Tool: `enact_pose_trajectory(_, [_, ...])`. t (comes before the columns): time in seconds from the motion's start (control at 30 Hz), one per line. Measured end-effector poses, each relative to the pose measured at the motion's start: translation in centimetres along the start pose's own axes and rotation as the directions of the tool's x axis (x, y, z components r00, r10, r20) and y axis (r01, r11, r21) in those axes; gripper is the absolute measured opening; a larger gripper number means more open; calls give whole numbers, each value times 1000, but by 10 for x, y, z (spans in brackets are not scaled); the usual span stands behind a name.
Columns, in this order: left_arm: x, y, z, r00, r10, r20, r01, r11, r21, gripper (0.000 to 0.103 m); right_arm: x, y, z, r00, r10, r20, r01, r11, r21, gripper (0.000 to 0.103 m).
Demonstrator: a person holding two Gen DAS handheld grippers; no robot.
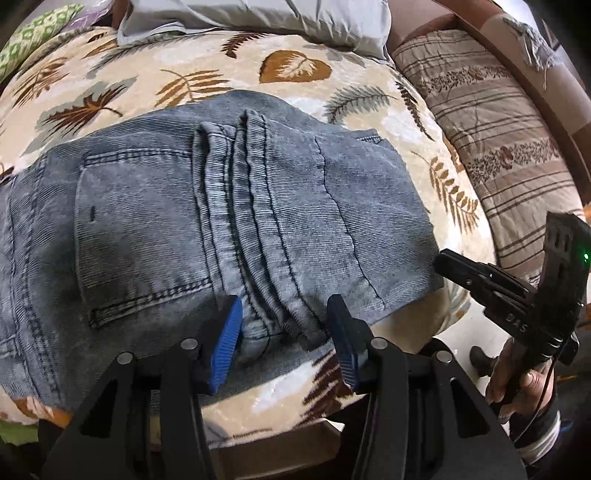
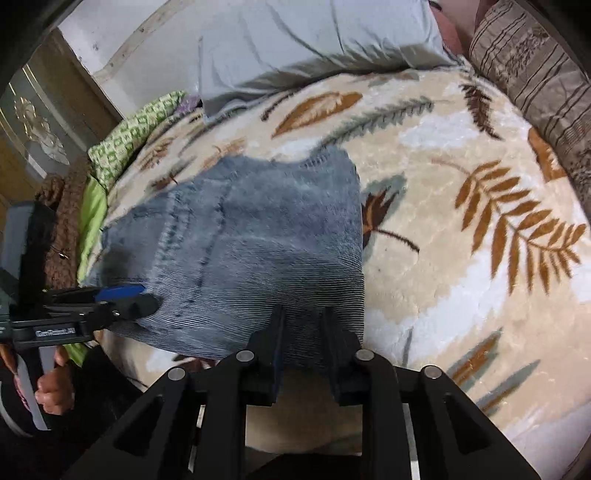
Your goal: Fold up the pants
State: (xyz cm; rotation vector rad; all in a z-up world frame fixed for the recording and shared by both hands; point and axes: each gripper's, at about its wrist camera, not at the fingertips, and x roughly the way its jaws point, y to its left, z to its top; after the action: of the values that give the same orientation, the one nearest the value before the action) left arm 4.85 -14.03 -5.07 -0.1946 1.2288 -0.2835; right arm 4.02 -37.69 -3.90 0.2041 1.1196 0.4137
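The grey-blue denim pants (image 1: 207, 221) lie folded into a compact stack on the leaf-patterned blanket (image 1: 177, 77). A back pocket and bunched leg hems face up. My left gripper (image 1: 284, 332) is open, its blue-padded fingers straddling the bunched hems at the near edge. My right gripper (image 2: 301, 332) is open at the pants' (image 2: 258, 240) near right corner, fingers on either side of the fold edge. It also shows in the left wrist view (image 1: 448, 264) by the pants' right corner. The left gripper shows in the right wrist view (image 2: 140, 297) at the stack's left edge.
A grey pillow (image 1: 266, 18) lies at the bed's head. A striped brown bolster (image 1: 498, 147) runs along the right side. A green patterned cloth (image 2: 133, 136) and a brown knit item (image 2: 66, 206) sit at the left edge. Open blanket (image 2: 461, 240) lies right of the pants.
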Motion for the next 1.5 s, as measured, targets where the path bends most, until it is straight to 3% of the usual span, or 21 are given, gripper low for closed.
enact_pose_trajectory(0.17, [-16,9,-4,1000,-3,15,3,1000,-22,50,-27,16,0,998,-2,56,2,1000,-1,33])
enact_pose_trajectory(0.33, [-37,19,-10,994,87,73,-86,996,-13,59,-31,57,-4,997,-45,59,51,993,-108,47])
enact_pose_trajectory(0.47, [-53,36,-14,985,128,117,-125,992,-36,70,-21,91,-6,998,-49,39,55,982,-179,58])
enact_pose_trajectory(0.57, [-62,51,-17,974,181,139,-174,983,-55,72,-11,116,-7,999,-50,17,52,974,-219,66])
enact_pose_trajectory(0.77, [-77,80,-25,952,258,167,-248,966,-76,72,9,160,-7,998,-61,-19,53,958,-282,74])
enact_pose_trajectory(0.93, [-87,114,-32,944,283,168,-269,958,-102,72,23,201,-14,996,-87,-21,73,923,-378,76])
enact_pose_trajectory(1.27, [-111,223,-30,964,240,118,-199,938,-283,73,47,262,-28,993,-117,-8,96,852,-514,77])
enact_pose_trajectory(1.37, [-109,249,-19,977,196,80,-162,935,-316,73,59,287,-35,991,-131,5,110,808,-579,77])
enact_pose_trajectory(1.5, [-90,269,-1,997,80,17,-69,939,-336,73,82,326,-56,986,-164,41,146,708,-691,79])
